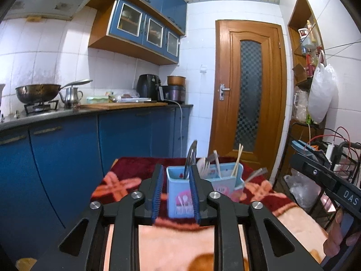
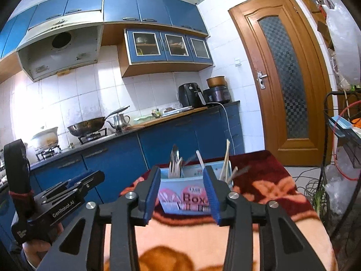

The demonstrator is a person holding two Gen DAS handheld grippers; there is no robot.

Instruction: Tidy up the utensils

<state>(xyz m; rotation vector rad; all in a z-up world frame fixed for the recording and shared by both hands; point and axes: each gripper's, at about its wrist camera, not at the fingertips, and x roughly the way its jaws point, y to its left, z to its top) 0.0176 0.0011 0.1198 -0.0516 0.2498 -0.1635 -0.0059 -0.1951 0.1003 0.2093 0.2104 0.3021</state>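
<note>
A light blue utensil box (image 1: 225,175) with pink pictures stands on the blanket-covered table (image 1: 135,169), straight ahead of both grippers. A metal utensil (image 1: 190,158) stands in its left compartment. Forks and spoons (image 1: 206,164) and wooden chopsticks (image 1: 238,160) stand further right. A metal handle (image 1: 257,174) leans out at the right end. My left gripper (image 1: 177,180) is open, short of the box, with nothing pressed between its blue pads. My right gripper (image 2: 182,180) is open wider, also short of the box (image 2: 185,198), which shows through its gap. The left gripper (image 2: 85,180) appears at the left of the right wrist view.
Blue kitchen cabinets (image 1: 67,153) with a wok (image 1: 38,91) and a kettle (image 1: 72,96) on the counter run along the left. A wooden door (image 1: 248,90) is behind the table. A black wire rack (image 2: 338,158) with cables and bags stands to the right.
</note>
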